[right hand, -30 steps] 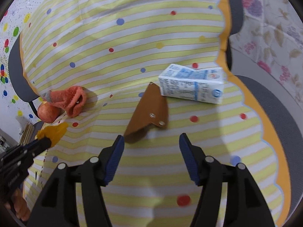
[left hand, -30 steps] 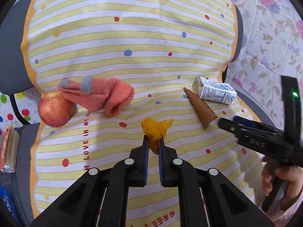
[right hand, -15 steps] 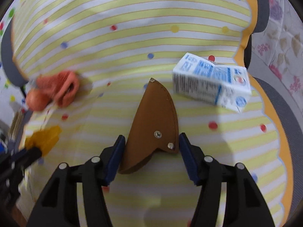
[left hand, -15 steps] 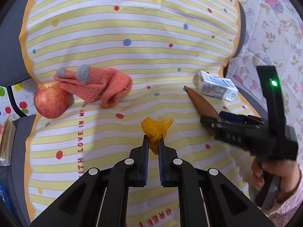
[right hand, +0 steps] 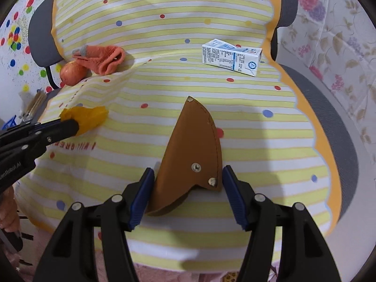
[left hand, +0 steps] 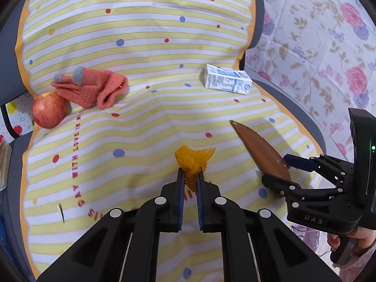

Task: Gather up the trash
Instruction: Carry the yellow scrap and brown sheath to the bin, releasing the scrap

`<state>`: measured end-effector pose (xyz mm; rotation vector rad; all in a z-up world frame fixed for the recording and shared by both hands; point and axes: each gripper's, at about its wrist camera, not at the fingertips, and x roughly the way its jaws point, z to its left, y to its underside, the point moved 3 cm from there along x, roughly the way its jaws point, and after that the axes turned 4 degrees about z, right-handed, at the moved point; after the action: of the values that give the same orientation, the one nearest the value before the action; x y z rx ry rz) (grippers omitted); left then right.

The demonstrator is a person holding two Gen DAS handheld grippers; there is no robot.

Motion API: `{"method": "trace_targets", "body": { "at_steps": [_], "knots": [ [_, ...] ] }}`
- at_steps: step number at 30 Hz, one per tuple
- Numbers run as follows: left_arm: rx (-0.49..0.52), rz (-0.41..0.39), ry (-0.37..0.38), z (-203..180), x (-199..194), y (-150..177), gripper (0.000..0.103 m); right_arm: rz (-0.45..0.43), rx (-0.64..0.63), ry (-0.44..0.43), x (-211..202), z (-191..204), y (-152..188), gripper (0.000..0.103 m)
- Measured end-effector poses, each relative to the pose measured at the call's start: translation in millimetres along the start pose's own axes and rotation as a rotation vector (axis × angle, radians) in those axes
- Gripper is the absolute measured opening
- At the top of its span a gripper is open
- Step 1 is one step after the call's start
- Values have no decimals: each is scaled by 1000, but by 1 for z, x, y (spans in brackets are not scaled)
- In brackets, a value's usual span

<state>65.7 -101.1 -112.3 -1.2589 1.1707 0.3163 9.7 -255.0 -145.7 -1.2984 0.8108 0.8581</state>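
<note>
One scrap lifted: left tool [left hand: 189,178] pinches the orange wrapper [left hand: 193,159]. Right tool [right hand: 188,188], jaws opening, straddles the brown sheath [right hand: 192,150]. Milk carton [right hand: 231,56], upper right, remains.

The lower part of the orange wrapper [left hand: 193,162] is pinched out of sight between the left gripper [left hand: 189,176] jaws. The brown sheath [right hand: 190,159] hides its near edge behind the right gripper [right hand: 188,188] fingers. Print on the milk carton [right hand: 231,56], beyond the jaws, is too small to read.
</note>
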Motion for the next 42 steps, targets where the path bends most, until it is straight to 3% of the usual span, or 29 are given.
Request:
{"method": "trace_targets", "body": {
  "at_steps": [2, 9, 18, 21, 24, 34, 42],
  "knots": [
    [5, -3, -4, -4, -3, 4, 10, -8, 22, 14, -1, -2, 1, 68],
    [12, -16, -19, -8, -12, 8, 10, -47, 100, 45, 3, -6, -16, 68],
    [12, 0, -45, -6, -11, 12, 10, 2, 148, 40, 18, -9, -21, 64],
    [13, 4, -60, -5, -10, 14, 10, 4, 148, 37, 18, -9, -21, 54],
    [12, 0, -64, -6, -12, 15, 10, -5, 125, 49, 16, -6, -19, 53],
    [45, -39, -80, -20, -34, 22, 10, -114, 126, 18, -34, -2, -2, 52],
    [75, -107, -59, -45, -53, 37, 10, -195, 141, -6, -83, 1, 32, 52]
  ]
}}
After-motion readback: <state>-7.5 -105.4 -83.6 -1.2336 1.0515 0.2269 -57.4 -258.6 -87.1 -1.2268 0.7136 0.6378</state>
